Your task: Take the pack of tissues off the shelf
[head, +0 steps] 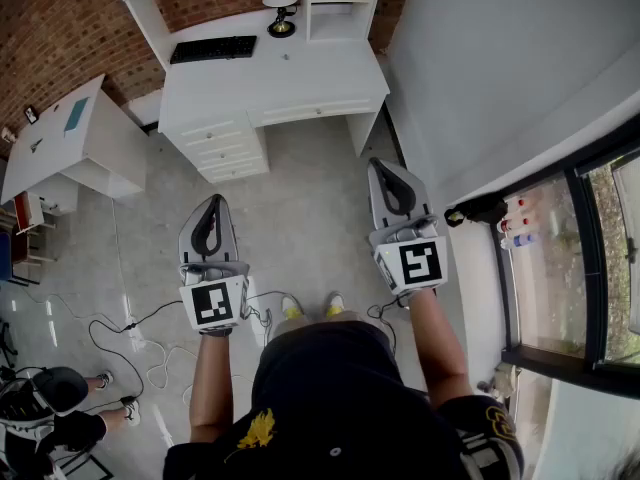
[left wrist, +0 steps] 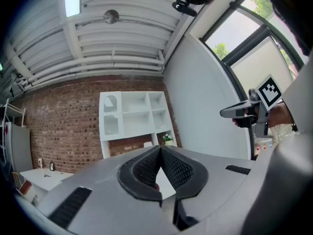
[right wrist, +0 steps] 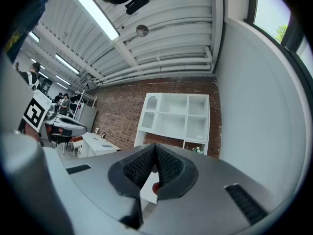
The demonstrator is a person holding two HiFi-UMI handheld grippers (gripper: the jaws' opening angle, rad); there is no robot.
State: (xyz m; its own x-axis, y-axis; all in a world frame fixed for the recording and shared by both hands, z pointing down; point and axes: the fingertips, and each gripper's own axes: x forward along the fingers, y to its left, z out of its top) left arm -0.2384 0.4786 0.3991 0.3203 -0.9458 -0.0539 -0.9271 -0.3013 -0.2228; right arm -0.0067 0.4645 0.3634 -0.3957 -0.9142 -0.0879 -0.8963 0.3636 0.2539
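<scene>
Left tool (head: 214,200) and right tool (head: 386,164) hang closed and empty, well short of the shelf (left wrist: 134,116); we can't spot the tissues there, so reaching blind could knock the plant (left wrist: 167,138).

I can read no words or numbers here. The marker cube (head: 213,304) of my left hand-held gripper (head: 211,202) and that of my right hand-held gripper (head: 386,166) show only black-and-white square patterns.
</scene>
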